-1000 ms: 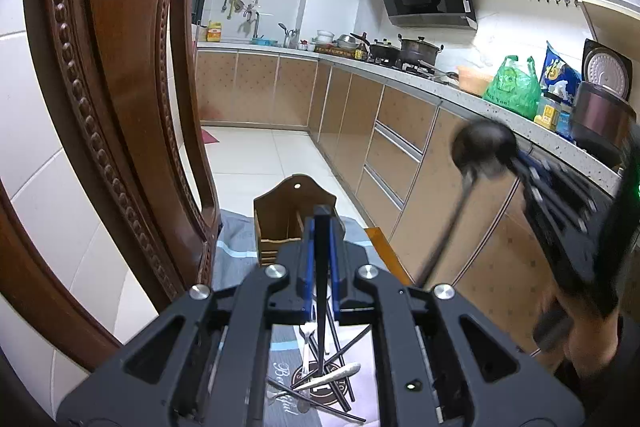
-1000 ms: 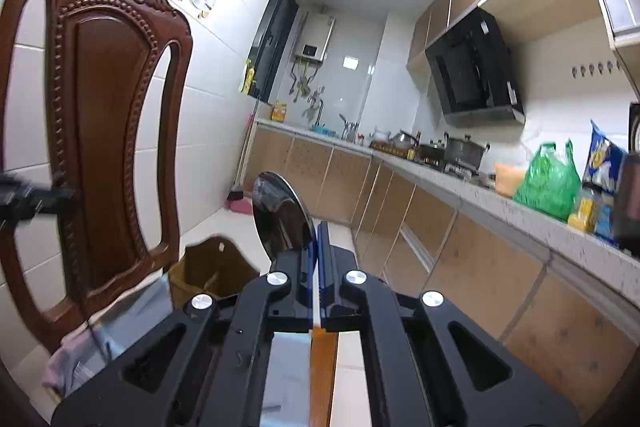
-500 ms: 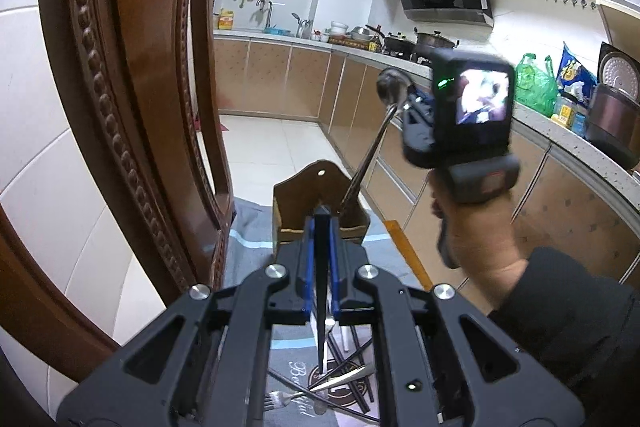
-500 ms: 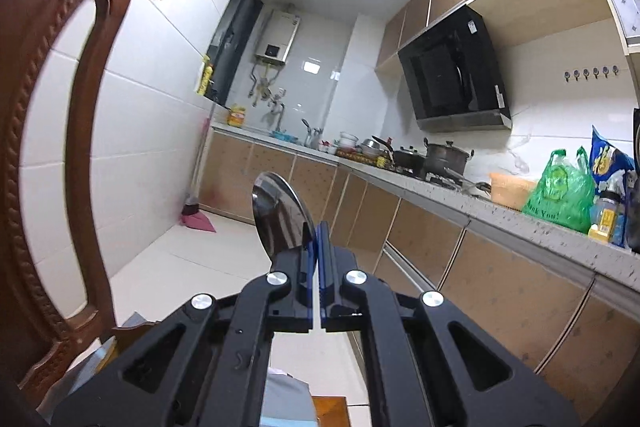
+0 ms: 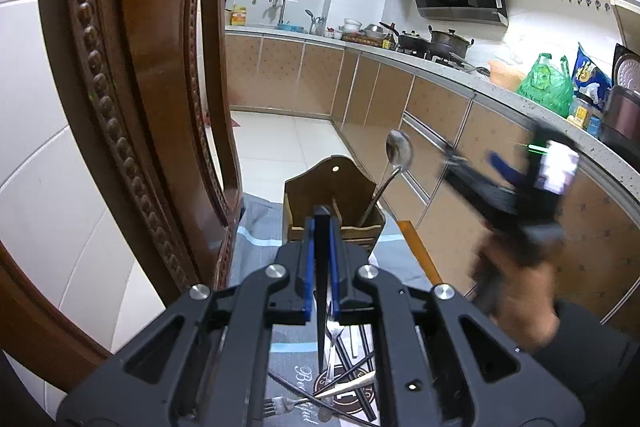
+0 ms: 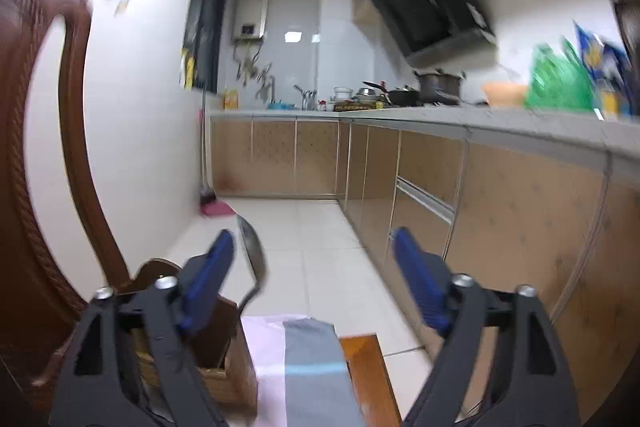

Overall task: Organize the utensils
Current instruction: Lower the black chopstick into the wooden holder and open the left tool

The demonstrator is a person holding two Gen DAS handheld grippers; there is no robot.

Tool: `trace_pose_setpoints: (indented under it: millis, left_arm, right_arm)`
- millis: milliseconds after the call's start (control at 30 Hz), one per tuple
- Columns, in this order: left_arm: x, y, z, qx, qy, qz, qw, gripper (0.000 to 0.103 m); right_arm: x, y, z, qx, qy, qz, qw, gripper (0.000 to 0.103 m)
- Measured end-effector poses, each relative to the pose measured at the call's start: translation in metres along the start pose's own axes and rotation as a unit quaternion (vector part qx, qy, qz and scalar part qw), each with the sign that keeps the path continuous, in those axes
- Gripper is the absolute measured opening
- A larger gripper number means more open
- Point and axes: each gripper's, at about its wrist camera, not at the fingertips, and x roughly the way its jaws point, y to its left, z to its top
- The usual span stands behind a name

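A wooden utensil holder stands at the table's far end. A metal spoon stands in its right compartment, bowl up; it also shows in the right wrist view. My left gripper is shut on a black chopstick, held just before the holder. My right gripper is open and empty, right of the holder; it appears blurred in the left wrist view. Loose chopsticks and a fork lie on the mat below my left gripper.
A carved wooden chair back rises close on the left. The grey-striped table mat reaches the table's wooden edge. Kitchen cabinets and a counter run along the right, across tiled floor.
My right gripper has opened and let go of the spoon, which now stands in the holder. It has drawn back to the right. My left gripper has edged towards the holder.
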Motion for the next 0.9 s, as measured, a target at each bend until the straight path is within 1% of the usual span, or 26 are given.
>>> trace_pose_setpoints:
  millis: [33,100,167,200,267,300,333,367,400,467,533,667,800,900]
  left_arm:
    - [0.000,-0.002,0.000,0.000,-0.002,0.001,1.0000,0.006]
    - [0.002,-0.004,0.000,-0.002,-0.003,0.001,1.0000,0.006]
    - [0.000,-0.006,0.004,-0.005,-0.012,0.005,0.9999,0.006]
    - [0.000,-0.007,0.006,-0.004,-0.017,0.010,0.9998,0.006]
    - [0.001,-0.008,0.014,-0.002,-0.027,0.023,0.9993,0.006]
    - [0.002,-0.009,0.020,-0.003,-0.031,0.029,0.9991,0.006]
    - [0.003,-0.010,0.025,-0.005,-0.034,0.032,0.9989,0.006]
    - [0.005,-0.011,0.036,-0.012,-0.044,0.033,0.9984,0.006]
    - [0.007,-0.012,0.044,-0.016,-0.051,0.033,0.9980,0.006]
    - [0.017,-0.018,0.066,-0.017,-0.070,0.040,0.9967,0.006]
    - [0.031,-0.023,0.086,-0.014,-0.083,0.050,0.9952,0.006]
    - [0.061,-0.024,0.115,-0.016,-0.103,0.067,0.9923,0.006]
    - [0.101,-0.015,0.130,-0.034,-0.088,0.068,0.9932,0.006]
    - [0.141,-0.002,0.124,-0.052,-0.058,0.072,0.9944,0.006]
  right_arm:
    - [-0.013,-0.013,-0.002,0.024,-0.004,0.008,1.000,0.096]
    - [-0.046,-0.041,-0.011,0.073,-0.017,0.025,0.997,0.099]
    - [-0.076,-0.064,-0.027,0.090,-0.018,0.037,0.995,0.099]
    - [-0.090,-0.073,-0.036,0.093,-0.021,0.037,0.995,0.099]
    - [-0.120,-0.094,-0.073,0.104,-0.024,0.028,0.994,0.099]
    - [-0.123,-0.103,-0.087,0.115,0.001,0.009,0.993,0.099]
    - [-0.119,-0.110,-0.092,0.134,0.034,0.005,0.990,0.099]
    - [-0.112,-0.119,-0.094,0.172,0.062,0.026,0.983,0.099]
    - [-0.109,-0.124,-0.093,0.188,0.064,0.041,0.979,0.099]
    - [-0.107,-0.121,-0.089,0.167,0.051,0.033,0.984,0.099]
    - [-0.107,-0.118,-0.088,0.156,0.043,0.038,0.986,0.099]
    - [-0.103,-0.117,-0.093,0.166,0.055,0.056,0.983,0.099]
    - [-0.104,-0.124,-0.090,0.158,0.054,0.057,0.984,0.099]
    - [-0.100,-0.127,-0.091,0.160,0.064,0.061,0.983,0.099]
